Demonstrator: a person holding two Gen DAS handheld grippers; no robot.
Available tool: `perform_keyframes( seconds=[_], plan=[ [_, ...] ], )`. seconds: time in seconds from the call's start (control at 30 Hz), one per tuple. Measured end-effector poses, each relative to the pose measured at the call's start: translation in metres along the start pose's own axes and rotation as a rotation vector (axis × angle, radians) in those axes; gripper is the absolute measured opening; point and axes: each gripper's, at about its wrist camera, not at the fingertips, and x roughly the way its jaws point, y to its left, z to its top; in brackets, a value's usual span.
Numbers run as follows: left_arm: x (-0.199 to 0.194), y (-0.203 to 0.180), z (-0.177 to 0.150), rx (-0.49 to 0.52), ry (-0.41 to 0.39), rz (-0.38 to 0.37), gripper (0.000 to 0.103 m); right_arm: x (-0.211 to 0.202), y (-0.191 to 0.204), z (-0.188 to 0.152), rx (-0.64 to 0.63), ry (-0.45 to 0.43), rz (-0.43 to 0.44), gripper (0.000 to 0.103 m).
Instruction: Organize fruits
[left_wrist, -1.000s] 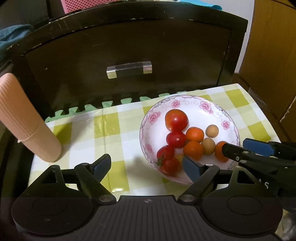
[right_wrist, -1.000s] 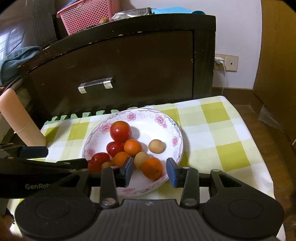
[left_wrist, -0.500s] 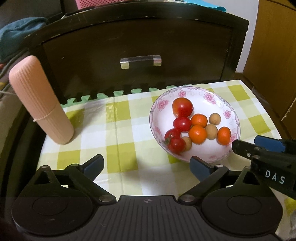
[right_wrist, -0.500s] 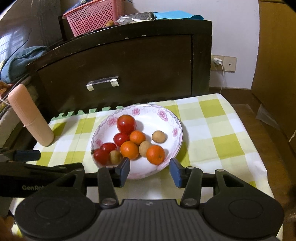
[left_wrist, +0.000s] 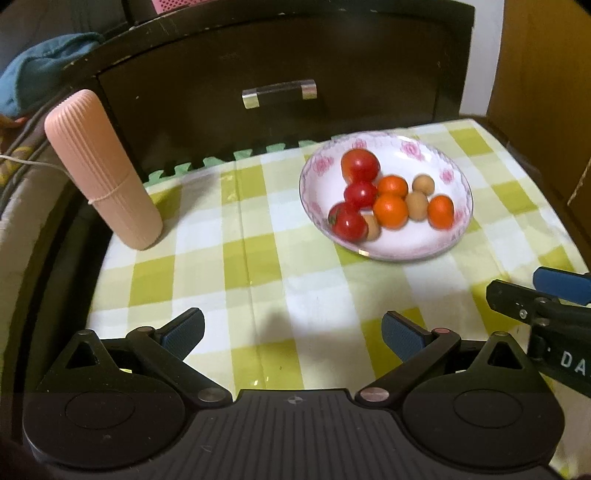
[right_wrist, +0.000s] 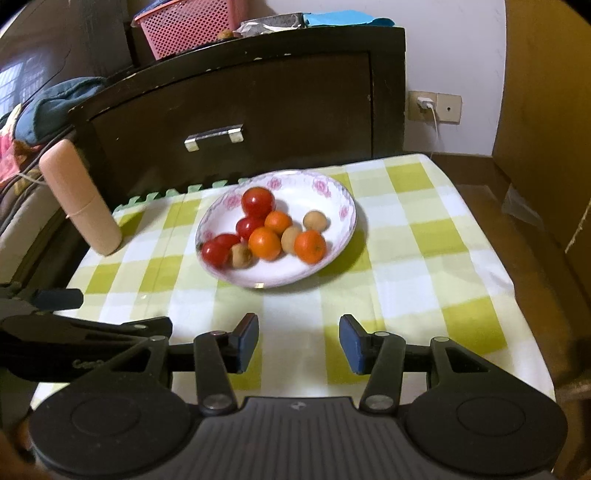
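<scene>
A white floral bowl (left_wrist: 421, 243) (right_wrist: 325, 192) stands on the green-checked cloth. It holds red tomatoes (left_wrist: 360, 165) (right_wrist: 258, 201), orange tangerines (left_wrist: 390, 210) (right_wrist: 310, 246) and small brown fruits (left_wrist: 423, 183) (right_wrist: 315, 220). My left gripper (left_wrist: 293, 332) hangs open over the cloth, well short of the bowl and left of it. In the right wrist view my right gripper (right_wrist: 299, 341) is open too, with nothing between its blue pads, just in front of the bowl. Each gripper shows at the edge of the other's view.
A pink ribbed cylinder (left_wrist: 101, 166) (right_wrist: 79, 195) leans at the table's left edge. A dark wooden drawer unit (left_wrist: 277, 62) (right_wrist: 236, 96) stands right behind the table, with a pink basket (right_wrist: 188, 26) on top. The floor drops off to the right.
Both grippers have pulled back toward me from the bowl, which now looks smaller and farther. The fruits lie as before. Both grippers stayed open.
</scene>
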Motion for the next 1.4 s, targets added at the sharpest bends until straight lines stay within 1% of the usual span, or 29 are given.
perform_keyframes(
  seconds=[0.13,0.2,0.4,0.73,0.83,0.97,1.1,1.4],
  plan=[
    [-0.008,0.001,-0.014,-0.021,0.017,-0.035,0.103,-0.011,0.0,-0.015,0.018,0.024,-0.003,0.047],
    [-0.012,0.0,-0.02,-0.022,0.02,-0.038,0.103,-0.015,0.001,-0.022,0.02,0.035,-0.006,0.047],
    [-0.031,-0.001,-0.036,-0.029,0.001,-0.054,0.103,-0.03,0.002,-0.036,0.039,0.039,-0.007,0.047],
    [-0.051,-0.003,-0.061,0.008,-0.015,-0.032,0.103,-0.052,0.01,-0.059,0.04,0.041,0.009,0.047],
    [-0.055,-0.004,-0.066,0.02,-0.019,-0.026,0.103,-0.057,0.012,-0.062,0.042,0.037,0.013,0.047],
    [-0.059,-0.005,-0.071,0.021,-0.013,-0.042,0.103,-0.064,0.014,-0.067,0.042,0.031,0.016,0.048],
    [-0.062,-0.007,-0.076,0.036,-0.019,-0.029,0.103,-0.067,0.015,-0.072,0.039,0.037,0.019,0.048],
    [-0.064,-0.003,-0.08,0.008,-0.012,-0.053,0.103,-0.07,0.017,-0.079,0.042,0.043,0.022,0.048]
  ],
)
